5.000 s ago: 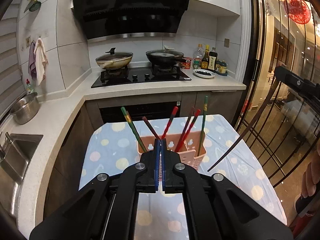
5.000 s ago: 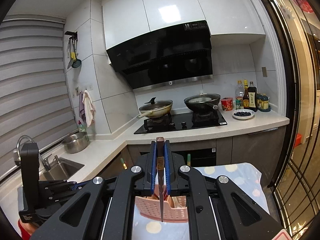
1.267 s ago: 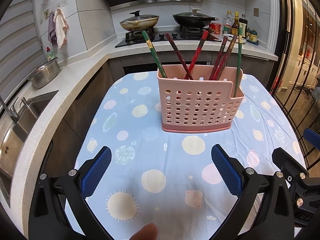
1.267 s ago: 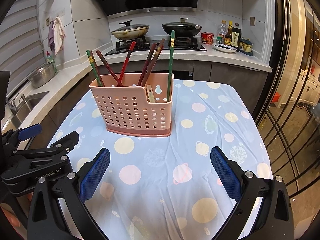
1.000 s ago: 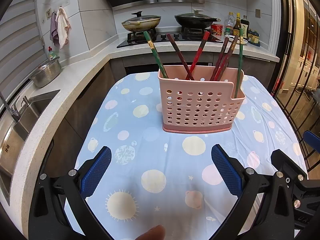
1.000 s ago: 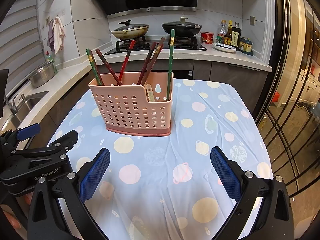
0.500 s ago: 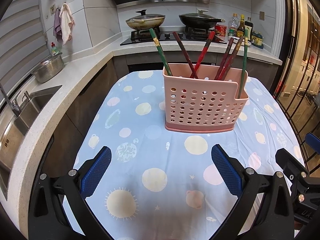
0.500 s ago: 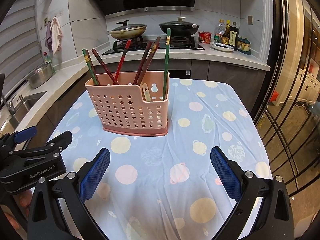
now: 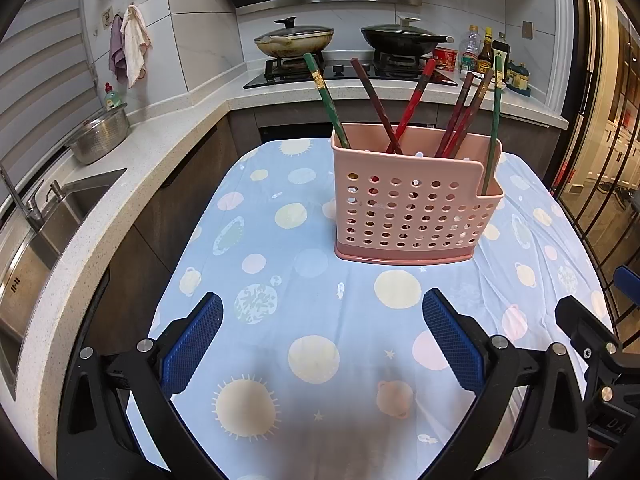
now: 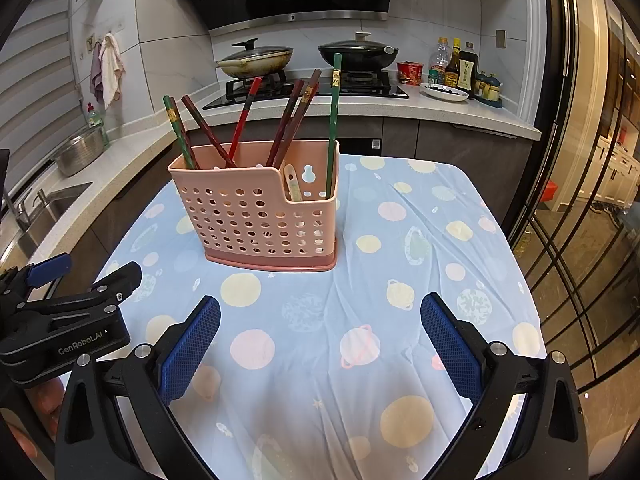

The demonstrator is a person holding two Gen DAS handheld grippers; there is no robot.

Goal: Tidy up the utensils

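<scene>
My left tongs hang level over the near edge of the surface, blue pads spread wide apart with nothing between them, pointing toward the far edge. My right tongs are posed the same way beside them, also spread wide and empty, aimed a little toward the far left corner; from the right wrist view I can see the left tool's black body low at the left, with part of a hand beneath it. Under both lies a pale blue cloth printed with suns and planets, bare along the near edge. Further in, toward the far edge and about midway between the left and right edges, stands the pink perforated utensil basket, upright on the cloth and well apart from both tongs. Chopsticks lean in its tall main compartment: green, dark brown and red ones fanned out. In the lower side compartment, at the basket's right end, one green chopstick stands nearly upright beside a pale short utensil that I cannot identify. Beyond the surface runs a kitchen counter with a sink at the left and two lidded pans on the hob.
</scene>
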